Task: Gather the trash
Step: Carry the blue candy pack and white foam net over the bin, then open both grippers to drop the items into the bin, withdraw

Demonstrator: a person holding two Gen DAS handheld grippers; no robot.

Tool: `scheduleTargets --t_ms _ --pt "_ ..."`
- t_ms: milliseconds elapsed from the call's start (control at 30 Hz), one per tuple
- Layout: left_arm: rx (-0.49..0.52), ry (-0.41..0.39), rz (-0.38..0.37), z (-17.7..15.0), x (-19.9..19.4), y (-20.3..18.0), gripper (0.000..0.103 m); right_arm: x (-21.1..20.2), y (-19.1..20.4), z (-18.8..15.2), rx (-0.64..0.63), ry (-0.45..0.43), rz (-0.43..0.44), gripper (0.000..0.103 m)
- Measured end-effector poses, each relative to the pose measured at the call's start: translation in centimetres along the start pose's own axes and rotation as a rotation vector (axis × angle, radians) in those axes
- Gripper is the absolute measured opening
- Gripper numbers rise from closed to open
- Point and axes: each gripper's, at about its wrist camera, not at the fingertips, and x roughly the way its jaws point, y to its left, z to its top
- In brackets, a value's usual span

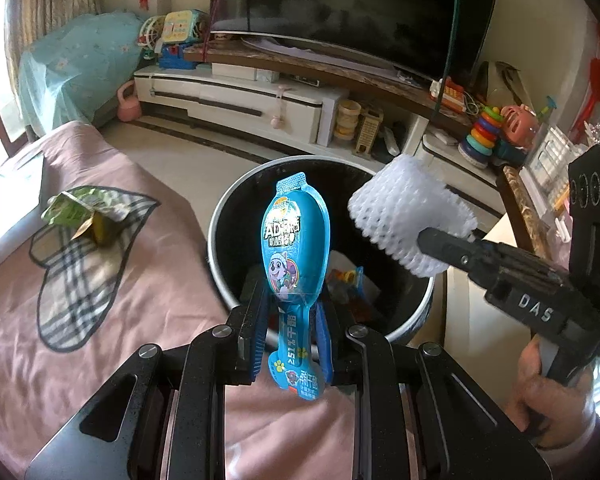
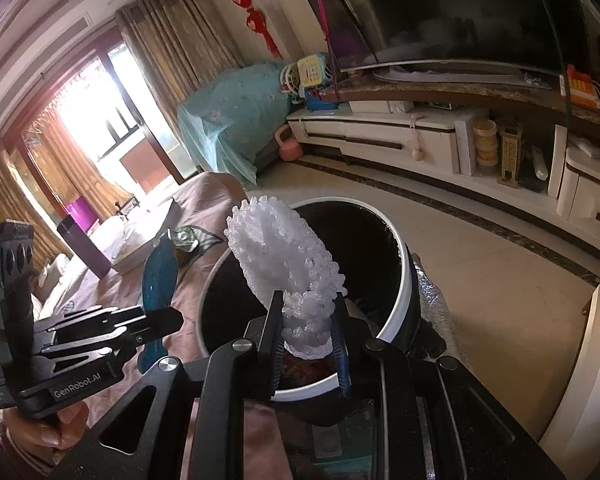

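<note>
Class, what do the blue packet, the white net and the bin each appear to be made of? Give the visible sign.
Blue packet: glossy printed plastic film; it shines.
White net: probably soft foam mesh, matte, with open holes.
Bin: smooth white rim and dark inside, likely plastic, though metal is possible.

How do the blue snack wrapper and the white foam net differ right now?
The blue snack wrapper is glossy printed plastic; the white foam net is plain open mesh. The wrapper is flat and narrow; the net is bulky and tubular. The wrapper is in the left tongs, the net in the right tongs. Shared: both pinched at one end, held above the open trash bin.
</note>
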Motion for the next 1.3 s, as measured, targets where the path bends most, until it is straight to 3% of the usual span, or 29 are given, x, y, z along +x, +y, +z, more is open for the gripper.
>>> scheduleTargets --t_ms 433,533,600,633,700,900,1033,1300 --pt "-0.007 0.074 -0.018 1.6 3.1 -0.1 0.02 1.7 -1.2 1.3 -0.005 0.056 -0.039 0.025" --pt "-0.022 0.083 -0.02 1.9 3.4 -0.1 0.028 2.0 -1.6 1.5 0.011 0.065 -0.033 0.029" --pt "-0.04 0.085 -0.016 2.0 3.5 0.1 0.057 2.1 -1.9 1.8 0.026 0.064 -0.022 0.04" --pt "-0.044 0.077 -0.012 2.0 3.3 0.3 0.06 2.0 -2.0 1.8 0.031 0.059 -0.015 0.051" --pt "-0.046 0.063 -0.009 1.9 2.9 0.3 0.061 1.8 -2.0 1.9 0.038 0.053 -0.003 0.061" --pt "-0.097 0.025 0.011 0.4 0.6 2.0 0.071 0.3 -1.9 1.6 0.061 0.007 0.009 0.071" --pt "-0.156 0.003 0.019 -1.9 -1.4 3.5 0.074 -1.3 -1.3 0.8 0.084 -0.039 0.026 0.085" --pt "-0.239 -0.068 0.044 -6.9 -6.2 5.2 0.076 -4.5 1.6 -2.3 0.117 -0.102 0.071 0.1"
